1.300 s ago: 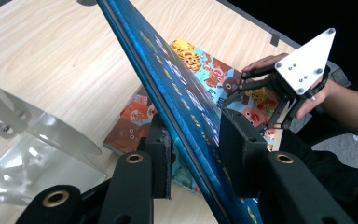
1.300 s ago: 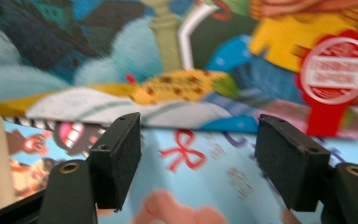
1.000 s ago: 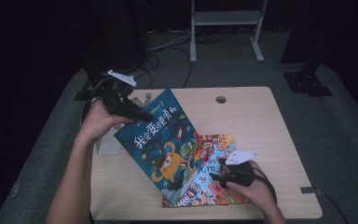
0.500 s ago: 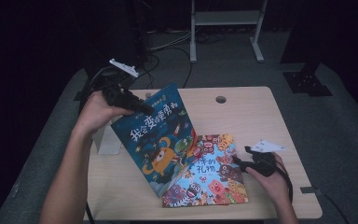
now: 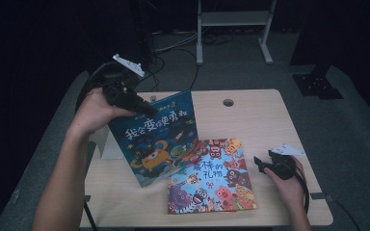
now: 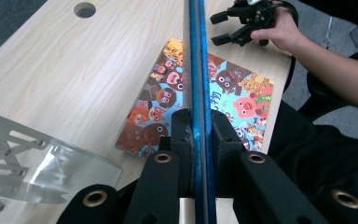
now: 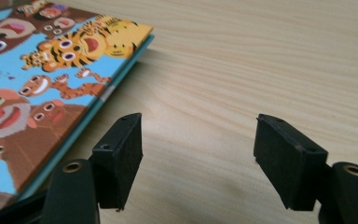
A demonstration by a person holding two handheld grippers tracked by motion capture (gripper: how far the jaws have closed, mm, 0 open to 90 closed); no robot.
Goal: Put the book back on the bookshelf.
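right gripper sits low at the desk's near right area, just off the right edge of the animal-cover book, jaws spread with only bare wood between them; right gripper view confirms that, with the book's corner just left of its left jaw and the desk running on beyond. that book lies flat, cover up, near the front edge around the middle of the desk. next back, the blue book is held up on edge, tilted, over the left-centre of the desk, its lower corner close to the flat book's left side; can't tell if it touches the desk or the other book. left gripper is pinching the blue book at its top left corner, jaws having just been closing onto it; in the left gripper view the blue book's edge runs straight up between the two pads, clamped, with the animal-cover book below on the desk and the right gripper farther off at the top. a clear plastic and metal stand sits at the desk's left edge. a round cable hole is near the far edge.
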